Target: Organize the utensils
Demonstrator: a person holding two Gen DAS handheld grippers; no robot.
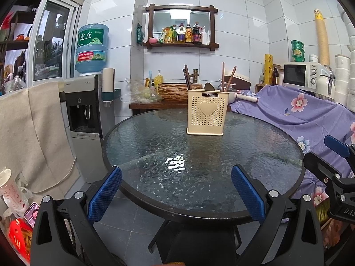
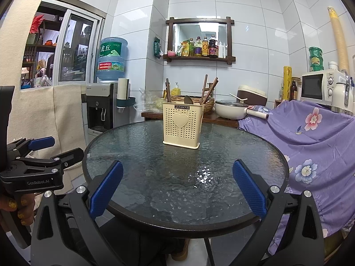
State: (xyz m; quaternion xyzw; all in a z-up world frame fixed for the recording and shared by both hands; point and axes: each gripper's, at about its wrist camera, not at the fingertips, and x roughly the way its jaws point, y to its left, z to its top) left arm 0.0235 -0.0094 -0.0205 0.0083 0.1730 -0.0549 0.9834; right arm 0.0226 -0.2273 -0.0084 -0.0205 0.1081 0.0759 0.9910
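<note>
This is a home kitchen with a small dining corner. White glazed wall tiles [image 1: 233, 22] cover the walls. A dark wooden wall shelf [image 1: 180, 44] carries bottles of oil, soy sauce and other condiments [image 1: 188, 34]. A water dispenser [image 1: 85, 119] stands in the corner with a blue water jug [image 1: 92, 48] on top. A white microwave [image 1: 299, 75] sits at the right, near stacked instant-noodle cups [image 1: 297, 51]. A side counter bears a woven basket [image 1: 177, 90], a dish-soap bottle [image 1: 158, 79], a lidded pan [image 2: 231, 108] and a rice cooker [image 2: 251, 94]. A round textured-glass tabletop [image 1: 155, 144] holds a cream utensil caddy [image 1: 207, 115] with chopsticks [image 1: 223, 72]
</note>
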